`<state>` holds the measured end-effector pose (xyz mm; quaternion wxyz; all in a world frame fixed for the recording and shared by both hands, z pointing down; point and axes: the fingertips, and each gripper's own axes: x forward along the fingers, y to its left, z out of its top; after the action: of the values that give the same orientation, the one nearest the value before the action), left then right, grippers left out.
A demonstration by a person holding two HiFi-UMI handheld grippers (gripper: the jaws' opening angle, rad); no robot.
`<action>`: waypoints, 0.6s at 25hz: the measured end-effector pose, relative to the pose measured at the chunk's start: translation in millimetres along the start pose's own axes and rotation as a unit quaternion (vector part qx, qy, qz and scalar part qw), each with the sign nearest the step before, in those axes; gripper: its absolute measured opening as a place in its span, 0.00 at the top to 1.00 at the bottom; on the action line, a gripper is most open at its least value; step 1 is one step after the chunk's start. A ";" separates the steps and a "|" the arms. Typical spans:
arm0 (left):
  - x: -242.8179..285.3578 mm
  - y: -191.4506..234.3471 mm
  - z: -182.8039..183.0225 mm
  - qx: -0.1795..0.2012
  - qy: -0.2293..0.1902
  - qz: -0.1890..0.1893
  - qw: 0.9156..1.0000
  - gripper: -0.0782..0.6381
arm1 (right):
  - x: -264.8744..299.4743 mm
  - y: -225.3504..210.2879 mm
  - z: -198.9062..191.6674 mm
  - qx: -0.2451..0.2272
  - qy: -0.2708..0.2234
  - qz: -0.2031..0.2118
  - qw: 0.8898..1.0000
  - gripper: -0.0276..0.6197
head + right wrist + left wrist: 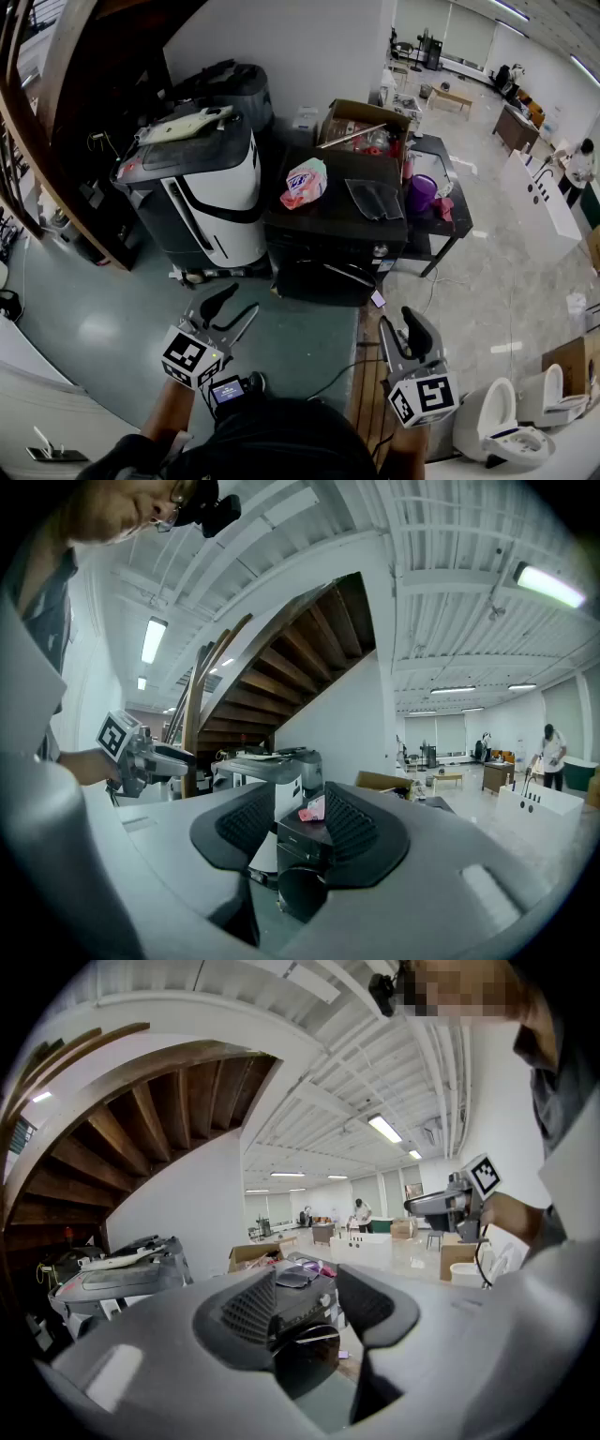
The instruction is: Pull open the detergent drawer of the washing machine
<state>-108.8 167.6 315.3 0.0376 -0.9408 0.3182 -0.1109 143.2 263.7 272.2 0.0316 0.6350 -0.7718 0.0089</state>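
The black front-loading washing machine (333,248) stands on the floor ahead, with a pink detergent bag (305,181) on its top. I cannot make out its detergent drawer from here. My left gripper (239,300) hovers well short of the machine at lower left, jaws apart and empty. My right gripper (398,323) hangs at lower right, also open and empty. In the left gripper view the machine (305,1326) shows through the gap of the left gripper (305,1302). In the right gripper view the machine (298,850) and pink bag (312,811) show between the jaws of the right gripper (300,822).
A white and black appliance (202,192) stands left of the machine under a wooden staircase (84,112). A cardboard box (366,122) sits behind the machine, and a low black table (441,225) with a purple cup (420,192) to its right. A white toilet (502,431) lies at lower right.
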 end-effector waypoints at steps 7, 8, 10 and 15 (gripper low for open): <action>10.9 0.8 -0.3 -0.003 0.002 0.006 1.000 0.53 | 6.3 -12.6 -3.9 -0.001 0.004 -0.005 1.000 0.71; 12.5 1.3 -0.9 -0.003 0.003 0.006 1.000 0.53 | 8.0 -13.8 -4.7 -0.001 0.005 -0.005 1.000 0.71; 14.8 2.4 -1.9 -0.004 0.004 0.007 1.000 0.53 | 11.1 -15.5 -6.5 0.000 0.008 -0.004 1.000 0.70; 17.9 4.7 -3.0 -0.003 0.007 0.011 1.000 0.53 | 18.4 -14.0 -9.0 0.001 0.008 0.005 1.000 0.71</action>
<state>-98.4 153.0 320.8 0.0340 -0.9366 0.3287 -0.1162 153.8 243.5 281.9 0.0372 0.6309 -0.7749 0.0151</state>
